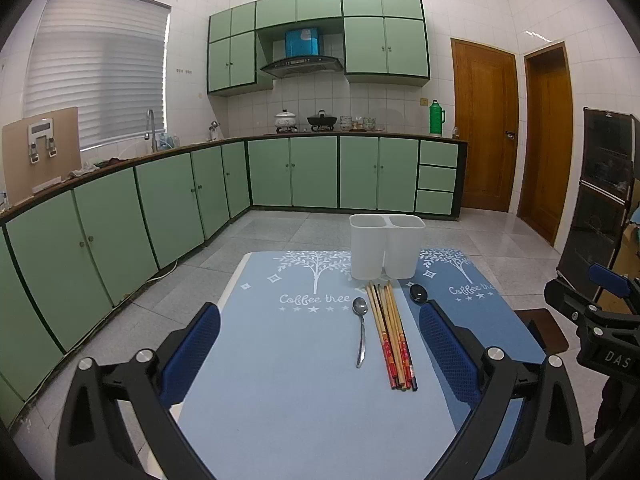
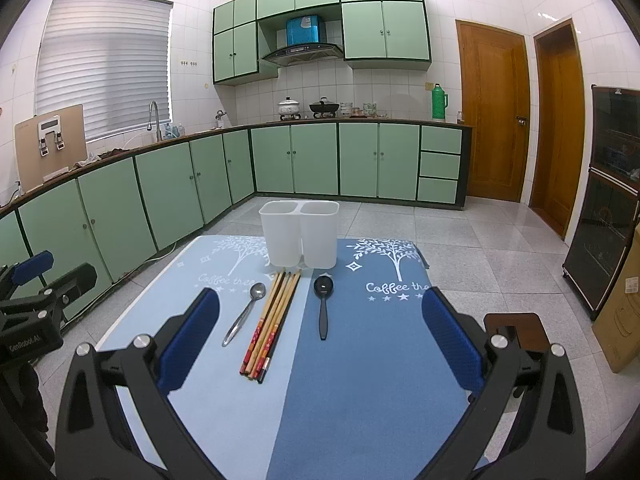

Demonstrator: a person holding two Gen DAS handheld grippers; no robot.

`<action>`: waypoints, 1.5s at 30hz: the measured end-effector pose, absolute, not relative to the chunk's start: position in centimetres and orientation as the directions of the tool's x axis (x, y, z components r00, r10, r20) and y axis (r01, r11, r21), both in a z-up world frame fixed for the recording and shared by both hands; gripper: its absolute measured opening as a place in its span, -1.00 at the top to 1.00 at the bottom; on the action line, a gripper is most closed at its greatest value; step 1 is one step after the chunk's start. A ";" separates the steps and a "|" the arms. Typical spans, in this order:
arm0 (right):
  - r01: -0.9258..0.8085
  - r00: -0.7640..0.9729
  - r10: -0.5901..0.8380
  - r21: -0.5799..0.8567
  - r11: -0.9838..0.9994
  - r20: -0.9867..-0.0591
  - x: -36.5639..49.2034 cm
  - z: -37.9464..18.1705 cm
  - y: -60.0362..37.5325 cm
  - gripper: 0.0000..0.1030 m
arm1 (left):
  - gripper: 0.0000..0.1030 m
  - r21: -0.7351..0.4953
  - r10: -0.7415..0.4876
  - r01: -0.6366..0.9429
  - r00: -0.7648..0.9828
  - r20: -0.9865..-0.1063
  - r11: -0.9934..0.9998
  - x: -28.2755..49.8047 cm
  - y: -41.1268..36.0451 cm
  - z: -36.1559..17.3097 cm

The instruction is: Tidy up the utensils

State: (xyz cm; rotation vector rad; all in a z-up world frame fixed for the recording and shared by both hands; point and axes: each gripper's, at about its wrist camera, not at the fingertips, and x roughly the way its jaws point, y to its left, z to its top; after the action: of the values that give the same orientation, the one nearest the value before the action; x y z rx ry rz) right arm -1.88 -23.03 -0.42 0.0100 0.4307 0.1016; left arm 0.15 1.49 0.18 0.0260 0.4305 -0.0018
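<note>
A white two-compartment utensil holder (image 1: 387, 245) (image 2: 299, 233) stands upright at the table's far edge, both compartments look empty. In front of it lie a metal spoon (image 1: 361, 328) (image 2: 245, 313), a bundle of several wooden chopsticks (image 1: 391, 336) (image 2: 272, 320) and a black spoon (image 1: 418, 293) (image 2: 322, 305). My left gripper (image 1: 320, 320) is open and empty, held above the light-blue mat (image 1: 280, 360), with the metal spoon and chopsticks between its fingers' line of sight. My right gripper (image 2: 320, 312) is open and empty above the darker blue mat (image 2: 380, 360).
The table stands in a kitchen with green cabinets (image 1: 120, 232) along the left and back walls. Tiled floor (image 2: 500, 264) surrounds the table. A dark glass cabinet (image 2: 604, 196) and a cardboard box (image 2: 622, 312) stand at the right. The other gripper shows at each view's edge (image 1: 596, 312) (image 2: 36, 312).
</note>
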 end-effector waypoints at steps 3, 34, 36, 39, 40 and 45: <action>-0.097 0.904 0.101 0.030 0.995 -0.416 -1.9 -0.4 -23.1 -0.90 | -0.88 0.026 0.005 0.007 0.909 -0.417 1.000 0.3 1.9 0.2; -0.095 0.901 0.100 0.032 0.995 -0.422 -1.7 -1.2 -23.1 -0.90 | -0.88 0.032 0.015 -0.002 0.908 -0.420 0.999 -0.2 1.0 0.4; -0.095 0.901 0.100 0.032 0.995 -0.422 -1.7 -1.2 -23.1 -0.90 | -0.88 0.033 0.016 -0.003 0.907 -0.421 0.999 -0.3 1.1 0.5; -0.094 0.900 0.099 0.033 0.995 -0.424 -1.5 -1.8 -23.2 -0.90 | -0.88 0.034 0.017 -0.003 0.907 -0.421 0.999 -0.2 1.2 0.3; -0.093 0.900 0.098 0.032 0.995 -0.424 -1.5 -1.8 -23.2 -0.90 | -0.88 0.034 0.016 -0.002 0.907 -0.420 0.999 -0.1 0.9 0.2; -0.090 0.899 0.097 0.036 0.995 -0.426 -1.4 -1.5 -23.2 -0.90 | -0.88 0.034 0.016 -0.002 0.907 -0.422 0.999 -0.3 1.2 0.2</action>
State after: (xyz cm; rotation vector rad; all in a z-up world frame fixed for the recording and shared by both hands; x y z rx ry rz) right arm -1.36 -23.23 -1.55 0.0157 0.4419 0.0967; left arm -0.29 1.25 0.22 0.0327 0.4354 0.0095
